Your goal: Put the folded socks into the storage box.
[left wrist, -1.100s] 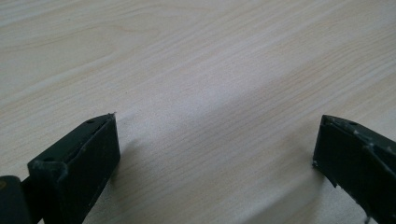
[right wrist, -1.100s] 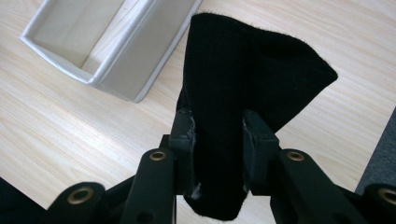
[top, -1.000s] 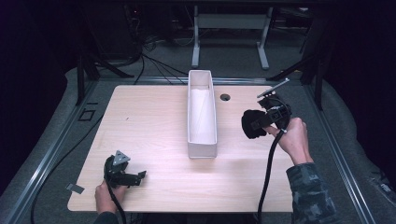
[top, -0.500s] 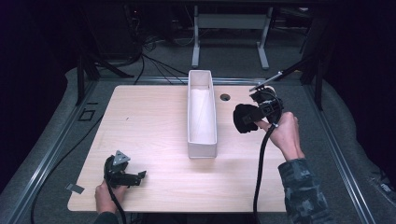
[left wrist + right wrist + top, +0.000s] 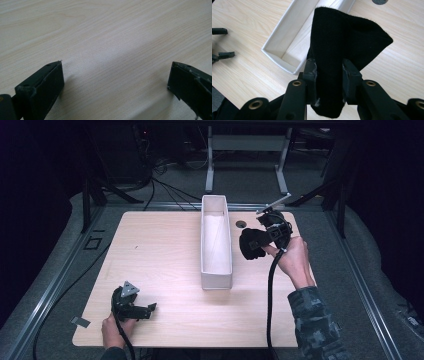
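Cloth [image 5: 342, 50] beside white tray [image 5: 216, 270]

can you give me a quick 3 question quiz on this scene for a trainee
1. True or false: the right gripper is shut on a black cloth.
2. Where is the cloth relative to the white tray? A) lying inside it B) held just to the right of it C) under it
3. Fill in: the left gripper has its jaws ____ over the bare table.

Key
1. True: both jaws pinch the cloth.
2. B: in the high view it hangs beside the tray, not in it.
3. Open, with nothing between them.
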The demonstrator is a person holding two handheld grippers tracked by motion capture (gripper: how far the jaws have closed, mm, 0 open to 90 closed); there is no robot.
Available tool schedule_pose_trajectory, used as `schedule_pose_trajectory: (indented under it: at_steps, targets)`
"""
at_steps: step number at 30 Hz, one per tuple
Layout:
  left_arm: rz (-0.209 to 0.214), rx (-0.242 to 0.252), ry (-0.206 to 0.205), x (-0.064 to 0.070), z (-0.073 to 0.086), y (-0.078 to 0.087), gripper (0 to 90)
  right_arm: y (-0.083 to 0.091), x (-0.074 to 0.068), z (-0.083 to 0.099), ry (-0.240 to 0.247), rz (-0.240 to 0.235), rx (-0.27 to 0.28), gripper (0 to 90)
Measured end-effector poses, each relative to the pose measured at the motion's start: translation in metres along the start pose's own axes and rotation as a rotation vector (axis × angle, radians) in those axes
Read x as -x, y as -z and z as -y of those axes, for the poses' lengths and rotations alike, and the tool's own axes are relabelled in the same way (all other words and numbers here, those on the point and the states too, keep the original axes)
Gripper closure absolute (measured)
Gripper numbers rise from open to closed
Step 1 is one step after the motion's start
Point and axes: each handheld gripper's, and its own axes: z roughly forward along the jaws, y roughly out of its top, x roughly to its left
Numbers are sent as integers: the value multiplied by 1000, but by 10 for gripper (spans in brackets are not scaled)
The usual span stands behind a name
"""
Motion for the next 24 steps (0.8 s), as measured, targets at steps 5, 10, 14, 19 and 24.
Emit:
schedule_pose_trajectory:
  at_steps: [5,10,14,19,24]
  targets:
    - [0,0,0,0,0,0,5,-2,-8,-6,4,-21,12,688]
    - [0,0,0,0,0,0,5,-7,-14,-9,6,-26,10,688]
    - [0,0,0,0,0,0,5,-12,-19,-12,6,-49,9,688]
    - [0,0,0,0,0,0,5,-21,-28,-16,9,-50,1,687]
    - [0,0,-1,0,0,0,5,-29,-36,-20,11,-58,0,687]
